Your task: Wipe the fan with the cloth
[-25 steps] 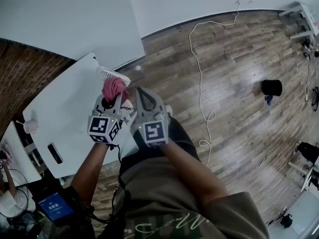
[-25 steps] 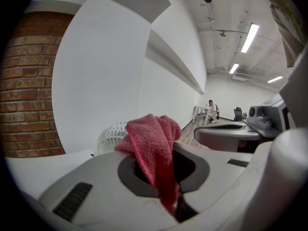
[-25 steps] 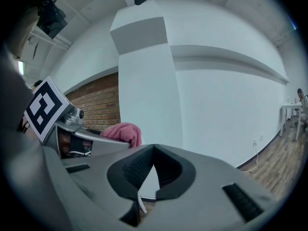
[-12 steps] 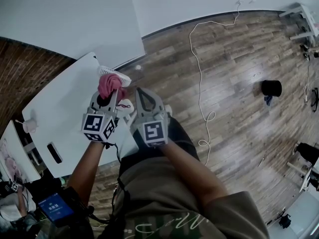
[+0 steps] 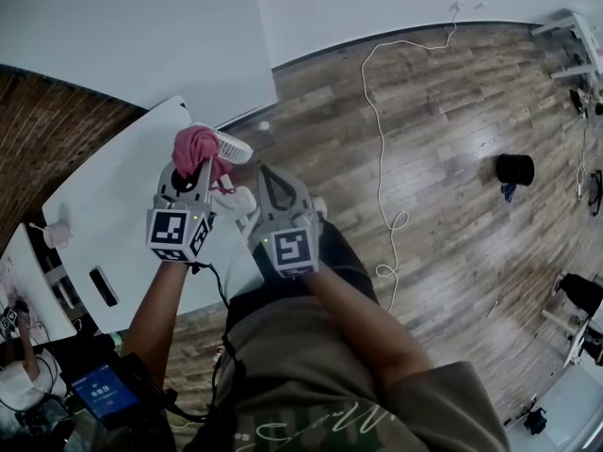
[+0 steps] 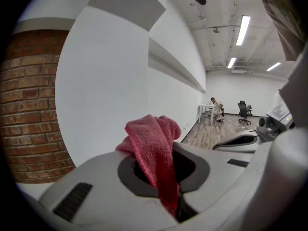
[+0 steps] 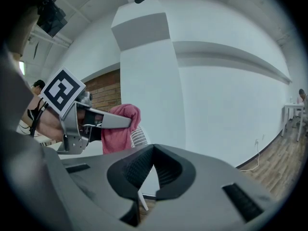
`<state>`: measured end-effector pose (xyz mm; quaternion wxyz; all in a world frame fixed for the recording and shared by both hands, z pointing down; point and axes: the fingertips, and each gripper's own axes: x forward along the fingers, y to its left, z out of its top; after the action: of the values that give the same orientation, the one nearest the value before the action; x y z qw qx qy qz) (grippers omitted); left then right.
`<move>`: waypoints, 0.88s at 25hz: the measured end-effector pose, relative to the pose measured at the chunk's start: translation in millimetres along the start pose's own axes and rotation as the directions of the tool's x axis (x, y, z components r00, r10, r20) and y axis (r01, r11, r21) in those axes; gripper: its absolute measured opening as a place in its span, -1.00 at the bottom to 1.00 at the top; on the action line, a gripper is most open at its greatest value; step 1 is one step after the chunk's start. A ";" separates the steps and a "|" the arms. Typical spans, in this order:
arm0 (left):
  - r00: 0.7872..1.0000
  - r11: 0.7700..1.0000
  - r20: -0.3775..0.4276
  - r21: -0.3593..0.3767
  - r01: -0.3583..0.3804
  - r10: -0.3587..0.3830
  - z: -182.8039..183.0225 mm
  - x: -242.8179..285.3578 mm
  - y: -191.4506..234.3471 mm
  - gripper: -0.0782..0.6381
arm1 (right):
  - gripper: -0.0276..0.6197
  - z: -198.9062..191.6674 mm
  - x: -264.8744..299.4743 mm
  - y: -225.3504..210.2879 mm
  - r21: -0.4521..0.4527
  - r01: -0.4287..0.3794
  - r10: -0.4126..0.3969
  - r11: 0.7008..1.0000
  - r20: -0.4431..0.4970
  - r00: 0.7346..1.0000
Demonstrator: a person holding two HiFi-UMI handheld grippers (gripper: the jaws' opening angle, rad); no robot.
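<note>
- The left gripper (image 5: 199, 171) is raised over the far edge of the white bench (image 5: 104, 205). Its fingers (image 6: 91, 173) are clamped on the pink cloth (image 5: 191, 146).
- In the left gripper view the cloth rises out of the gap between the two fingers as a bunched fold and flops over their tips.
- The fan (image 5: 229, 145), small and white with a ribbed grille, is at the bench's far corner, just right of the cloth and beyond the tips of both grippers.
- In the head view the cloth overlaps the left part of the grille. In the right gripper view it hangs in front of the grille, and it seems to touch it, though the contact itself is hard to make out.
- The right gripper (image 5: 268, 175) is just right of the left one, pointing towards the fan, with its fingers (image 7: 139, 167) closed together.
- A thin white strip shows just under those fingers; I can't tell if they pinch it.
- Past the bench is a wooden floor (image 5: 443, 158), with a white cable (image 5: 377, 130) winding across it.
- A brick wall (image 5: 47, 139) stands left of the bench.
</note>
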<state>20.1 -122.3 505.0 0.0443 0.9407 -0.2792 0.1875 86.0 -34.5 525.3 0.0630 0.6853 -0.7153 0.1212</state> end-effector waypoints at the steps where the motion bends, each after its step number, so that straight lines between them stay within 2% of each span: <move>1: 1.000 1.000 0.001 -0.010 -0.005 0.005 1.0 0.8 3.5 -0.64 | -0.91 -0.4 -0.2 0.6 0.003 -0.001 0.001 1.000 -0.002 1.000; 13: 1.000 0.999 0.003 -0.028 -0.017 0.017 0.3 3.7 16.4 -0.64 | -0.91 -1.5 -2.5 -3.1 0.001 0.009 -0.009 1.000 0.009 1.000; 22: 1.000 0.998 0.005 0.060 -0.021 0.021 2.5 2.5 16.1 -0.64 | -0.91 -4.6 -4.7 -4.8 0.005 0.010 -0.010 1.000 -0.002 1.000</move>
<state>14.2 -137.6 503.3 0.0136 0.9390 -0.2834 0.1943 90.6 -28.9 528.9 0.0627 0.6891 -0.7113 0.1234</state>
